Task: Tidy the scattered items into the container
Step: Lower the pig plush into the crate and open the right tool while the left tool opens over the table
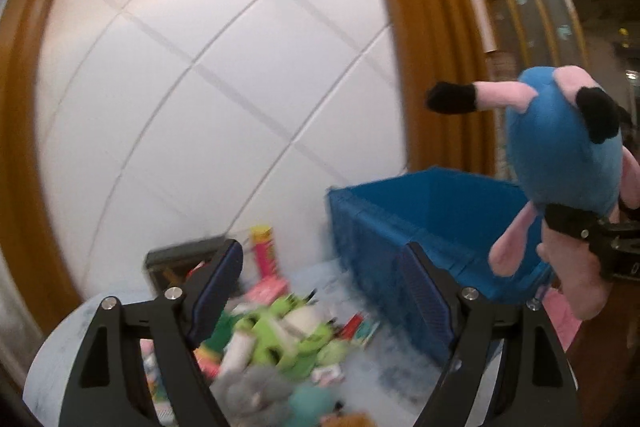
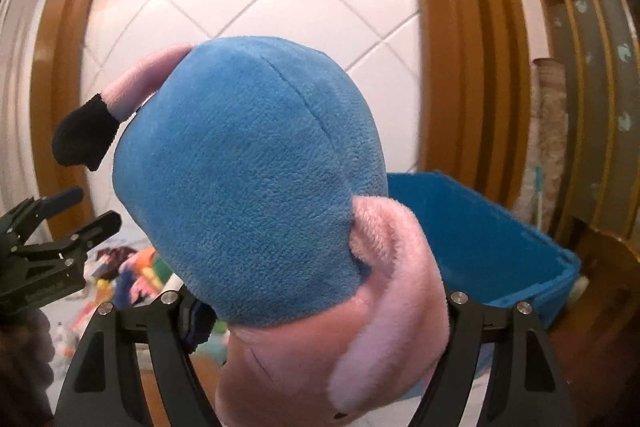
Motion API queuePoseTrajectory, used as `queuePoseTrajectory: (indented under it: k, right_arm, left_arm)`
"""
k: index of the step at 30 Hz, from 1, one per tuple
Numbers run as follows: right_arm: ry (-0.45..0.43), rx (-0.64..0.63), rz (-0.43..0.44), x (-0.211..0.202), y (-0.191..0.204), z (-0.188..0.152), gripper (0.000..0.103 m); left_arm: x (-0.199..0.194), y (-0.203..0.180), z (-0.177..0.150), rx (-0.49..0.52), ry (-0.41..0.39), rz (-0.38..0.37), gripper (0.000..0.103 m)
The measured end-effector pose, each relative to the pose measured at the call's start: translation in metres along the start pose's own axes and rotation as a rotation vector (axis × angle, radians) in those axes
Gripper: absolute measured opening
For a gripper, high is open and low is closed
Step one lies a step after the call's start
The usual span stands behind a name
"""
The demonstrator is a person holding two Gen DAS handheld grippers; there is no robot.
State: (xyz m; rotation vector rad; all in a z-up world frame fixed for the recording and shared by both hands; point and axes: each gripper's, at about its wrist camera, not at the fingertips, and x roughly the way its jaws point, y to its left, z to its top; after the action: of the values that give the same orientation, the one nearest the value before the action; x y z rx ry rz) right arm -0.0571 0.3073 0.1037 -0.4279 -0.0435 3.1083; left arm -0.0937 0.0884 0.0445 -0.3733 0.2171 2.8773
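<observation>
A: So, the right gripper is reaching up and forward, its jaws clamping the pink lower part of a blue and pink plush toy, which is sticking up with its black-tipped limbs pointing away.

B: And where is that toy sitting in the scene?

A: It is hanging in the air on the right, above the near rim of the blue container, not inside it. In the left wrist view the same plush toy is showing on the right edge, with the right gripper pinching it from below.

B: What is the left gripper doing?

A: It is hovering over the pile of scattered items on the pale table, jaws spread wide and gripping nothing. From the right wrist view the left gripper is showing at the far left, fingers parted.

B: Any writing?

A: A red and yellow tube is standing at the far side of the pile, but its label is too blurred to read.

B: What is one view giving that the other is not?

A: The left one is showing the green plush and grey plush clearly; the right one is mostly filled by the toy, with the blue container peeking out behind it.
</observation>
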Motion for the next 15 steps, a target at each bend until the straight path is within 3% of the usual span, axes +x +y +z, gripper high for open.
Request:
queuePoseTrajectory:
  k: [3, 4, 5, 6, 8, 11, 15]
  right_arm:
    - [-0.004, 0.018, -0.013, 0.004, -0.014, 0.006, 0.079]
    - [0.001, 0.026, -0.006, 0.006, -0.018, 0.005, 0.079]
    - [0.007, 0.034, 0.000, 0.008, -0.022, 0.005, 0.079]
    - [0.003, 0.032, -0.005, 0.009, -0.024, 0.004, 0.079]
    - [0.005, 0.034, 0.005, 0.001, -0.025, 0.004, 0.079]
    - [0.008, 0.001, 0.025, 0.010, -0.026, 0.005, 0.079]
    - [0.000, -0.005, 0.069, 0.024, -0.029, 0.005, 0.079]
  left_arm:
    - [0.010, -0.014, -0.014, 0.022, 0.035, -0.023, 0.059]
    - [0.013, -0.019, -0.019, 0.030, 0.047, -0.031, 0.063]
    - [0.016, -0.024, -0.024, 0.037, 0.059, -0.038, 0.072]
    - [0.020, -0.029, -0.029, 0.045, 0.071, -0.046, 0.101]
    - [0.026, -0.038, -0.038, 0.060, 0.095, -0.062, 0.103]
    - [0.035, -0.020, -0.060, -0.001, 0.176, -0.032, 0.103]
    - [0.022, -0.002, -0.055, -0.030, 0.167, 0.078, 0.103]
